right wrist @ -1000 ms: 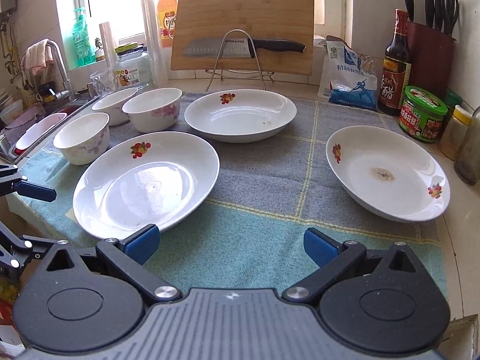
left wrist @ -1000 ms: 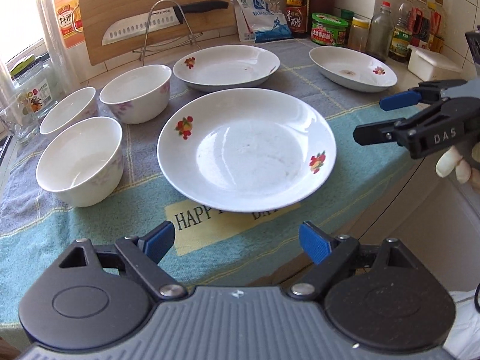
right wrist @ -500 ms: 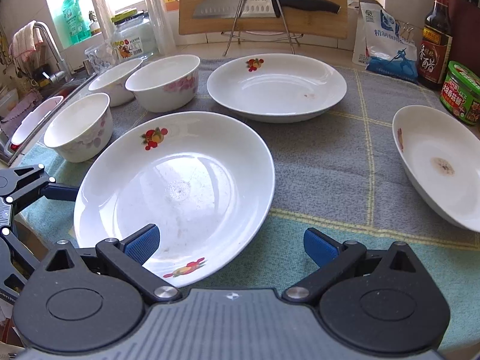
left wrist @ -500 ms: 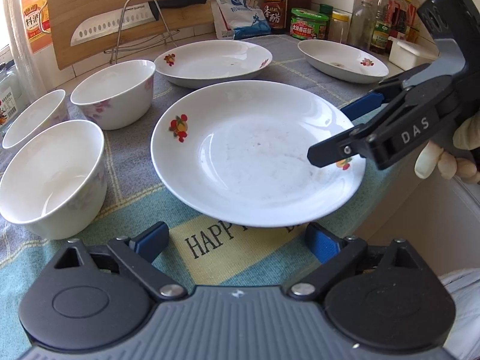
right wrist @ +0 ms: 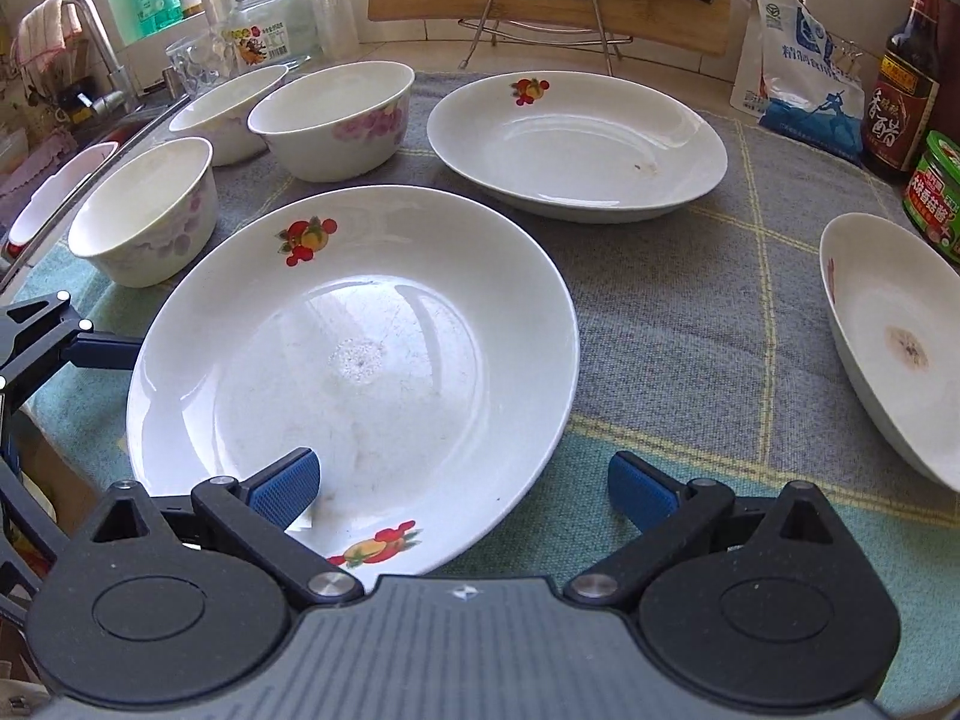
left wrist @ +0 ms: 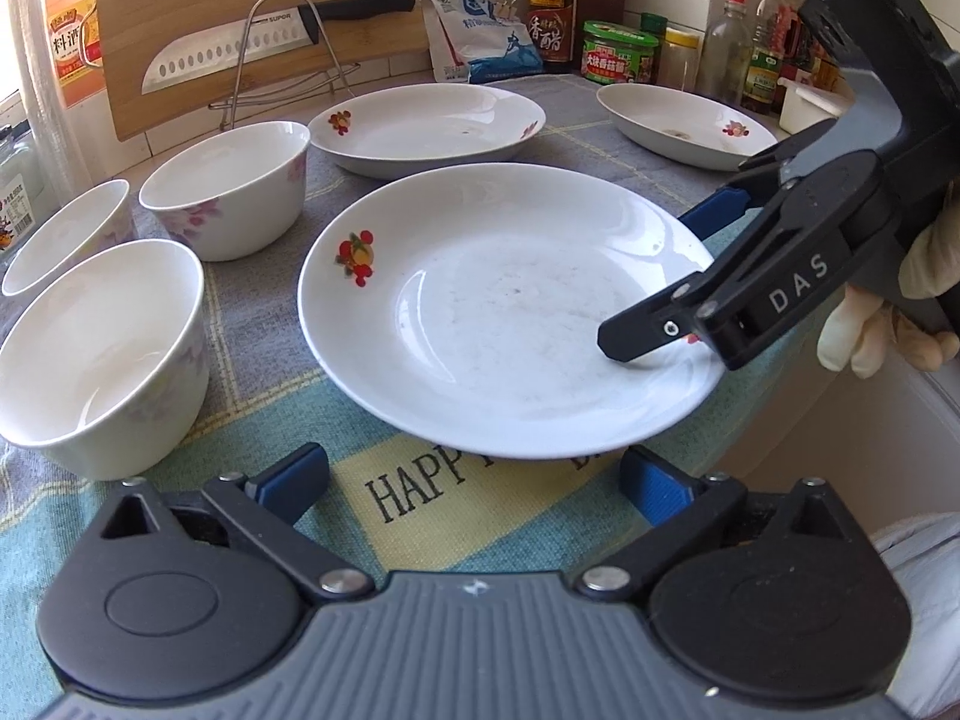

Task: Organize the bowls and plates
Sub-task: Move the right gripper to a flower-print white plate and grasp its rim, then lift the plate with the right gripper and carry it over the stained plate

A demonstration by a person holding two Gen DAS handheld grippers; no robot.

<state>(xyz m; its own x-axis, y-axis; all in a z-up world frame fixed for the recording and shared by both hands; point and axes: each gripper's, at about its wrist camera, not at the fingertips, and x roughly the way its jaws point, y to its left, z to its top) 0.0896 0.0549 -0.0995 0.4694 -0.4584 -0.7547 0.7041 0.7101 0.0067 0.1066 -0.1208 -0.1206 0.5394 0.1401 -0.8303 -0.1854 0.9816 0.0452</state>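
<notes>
Left tool point(left wrist: 474, 483) opening, right tool point(right wrist: 462, 489) open astride rim of near plate point(right wrist: 360, 360); plates and three bowls point(left wrist: 102, 354) stood empty on desk point(right wrist: 690, 312).

A cloth point(right wrist: 660, 324) lies on the counter. The near plate point(right wrist: 360, 360) sits on it at the front. Three bowls point(right wrist: 147, 219) stand to its left. Behind it lies a second plate point(right wrist: 576, 144), and a third plate point(right wrist: 888, 348) lies far to the right. A cutting board point(left wrist: 240, 18) leans at the back, with bottles point(left wrist: 551, 6) to its right.
</notes>
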